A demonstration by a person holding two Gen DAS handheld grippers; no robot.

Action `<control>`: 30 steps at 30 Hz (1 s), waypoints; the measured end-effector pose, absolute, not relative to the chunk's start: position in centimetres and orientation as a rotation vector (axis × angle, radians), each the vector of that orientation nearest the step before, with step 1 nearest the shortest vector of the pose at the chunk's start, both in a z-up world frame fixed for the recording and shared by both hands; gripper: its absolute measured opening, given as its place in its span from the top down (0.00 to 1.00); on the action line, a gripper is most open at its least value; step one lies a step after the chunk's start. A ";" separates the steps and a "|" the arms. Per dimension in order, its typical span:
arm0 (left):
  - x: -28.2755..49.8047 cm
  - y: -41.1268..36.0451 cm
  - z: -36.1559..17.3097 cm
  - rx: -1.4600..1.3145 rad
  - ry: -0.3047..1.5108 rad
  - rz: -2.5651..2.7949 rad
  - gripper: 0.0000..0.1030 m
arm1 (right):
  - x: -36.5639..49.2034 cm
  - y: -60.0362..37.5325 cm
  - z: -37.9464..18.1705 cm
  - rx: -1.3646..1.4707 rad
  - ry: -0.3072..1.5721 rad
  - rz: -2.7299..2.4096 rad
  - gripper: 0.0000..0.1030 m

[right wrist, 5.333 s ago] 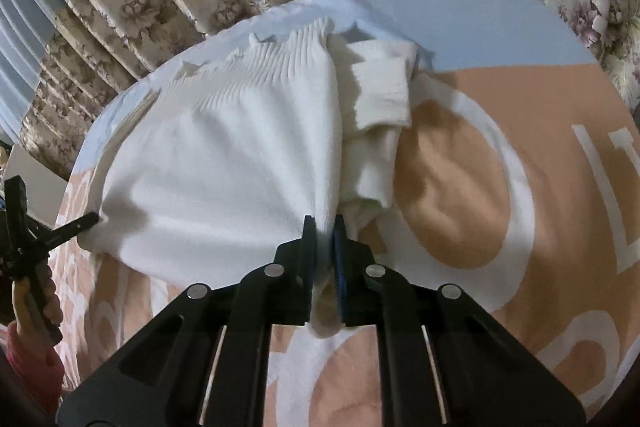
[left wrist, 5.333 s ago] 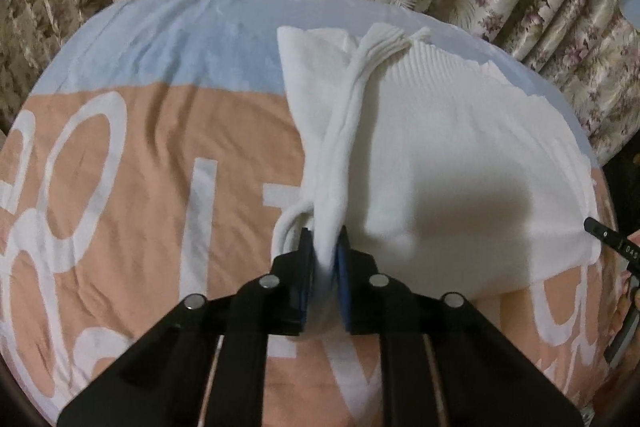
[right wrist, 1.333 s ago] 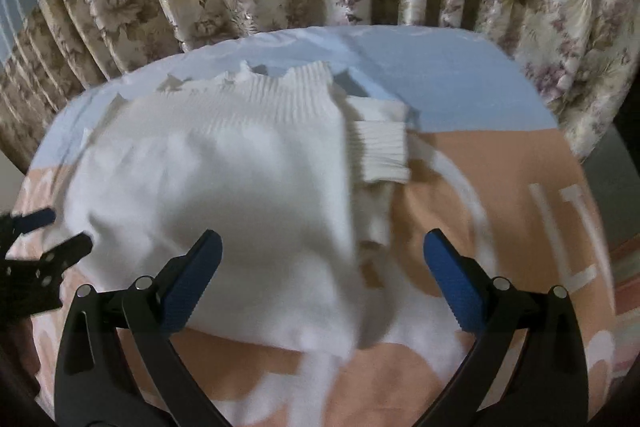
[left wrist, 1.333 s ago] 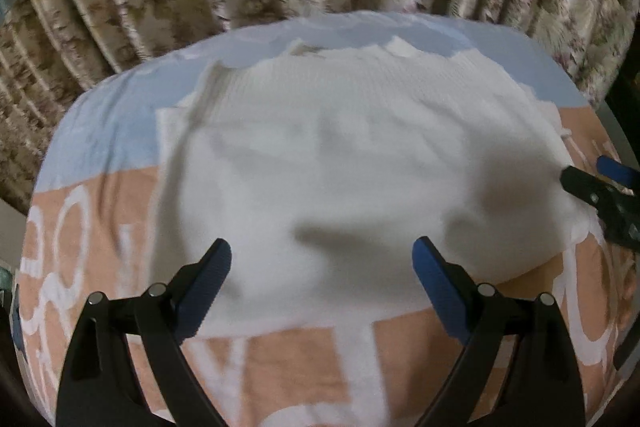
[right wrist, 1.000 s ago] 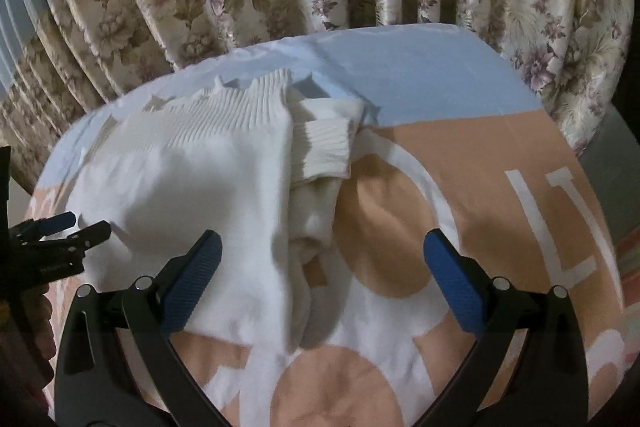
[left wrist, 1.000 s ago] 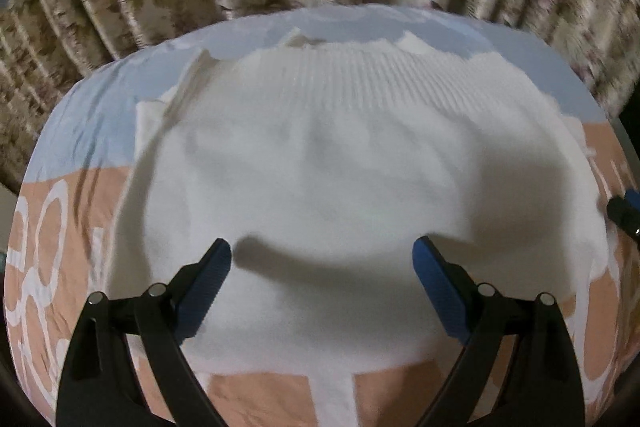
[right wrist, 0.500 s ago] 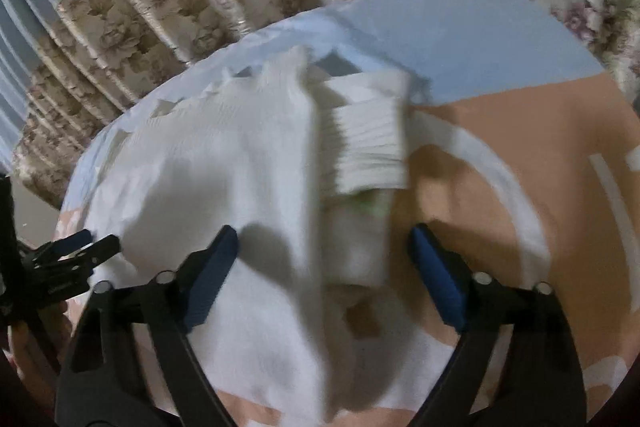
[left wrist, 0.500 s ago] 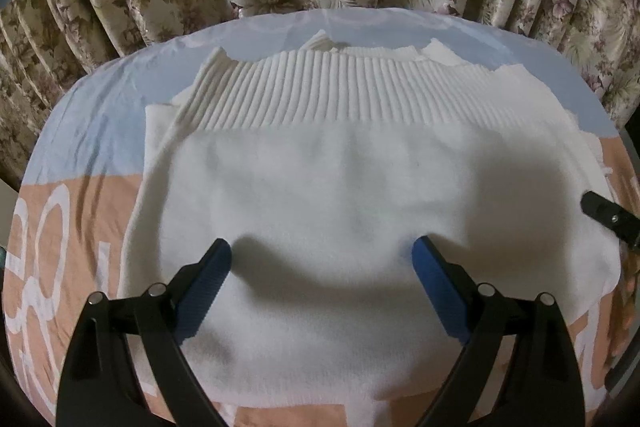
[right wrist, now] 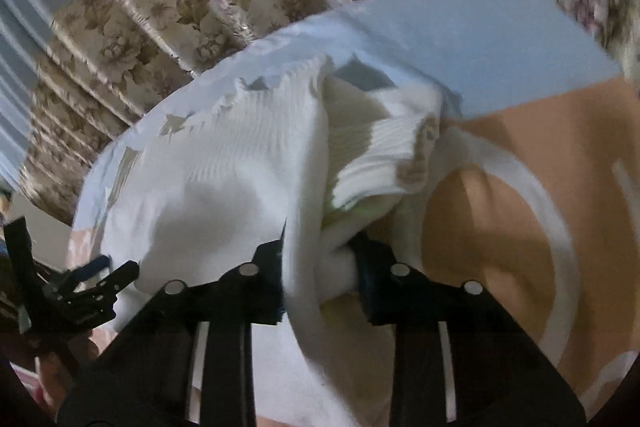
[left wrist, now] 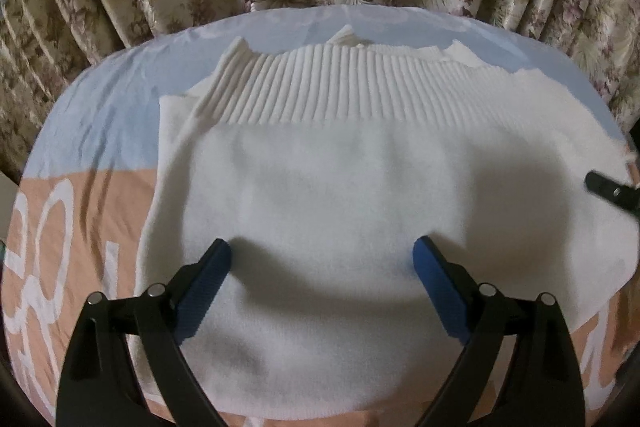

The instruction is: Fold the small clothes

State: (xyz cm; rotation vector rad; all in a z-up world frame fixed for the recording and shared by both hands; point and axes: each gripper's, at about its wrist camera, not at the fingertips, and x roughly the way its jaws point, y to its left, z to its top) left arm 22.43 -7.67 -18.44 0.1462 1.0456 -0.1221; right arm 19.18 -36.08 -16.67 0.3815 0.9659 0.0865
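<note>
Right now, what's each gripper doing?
Left gripper: open, above the white knit sweater.
Right gripper: jaws just closing, clamped on the sweater's bunched edge.

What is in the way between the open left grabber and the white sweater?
Nothing visible. The left gripper hangs open right over the white sweater, with only its shadow between. The right gripper, which has just been closing, already pinches the sweater's edge.

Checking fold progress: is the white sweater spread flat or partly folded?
Partly folded: the white sweater has both sleeves tucked in, its ribbed hem away from the camera. The right claw has just been closing on its bunched edge.
</note>
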 end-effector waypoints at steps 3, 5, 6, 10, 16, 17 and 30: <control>22.5 -7.8 -18.5 0.166 1.052 -0.125 0.10 | 18.9 -34.4 -14.6 0.313 0.921 0.095 0.75; 22.7 -7.6 -18.6 0.156 1.060 -0.133 0.09 | 19.2 -32.6 -13.0 0.248 0.900 0.110 0.75; 22.7 -7.6 -18.7 0.154 1.060 -0.135 0.09 | 19.5 -31.9 -12.7 0.223 0.902 0.114 0.76; 22.6 -6.9 -18.2 0.146 1.055 -0.155 0.08 | 20.8 -27.6 -11.2 0.094 0.905 0.126 0.76; 21.4 -0.2 -14.7 0.106 0.970 -0.135 0.08 | 22.2 -20.5 -7.2 0.026 0.845 0.212 0.76; 21.4 1.2 -14.4 0.107 0.964 -0.118 0.08 | 22.5 -18.7 -7.0 0.001 0.841 0.231 0.77; 20.0 15.2 -14.2 -0.040 0.991 0.082 0.08 | 23.5 -3.9 -12.7 -0.203 1.001 0.464 0.63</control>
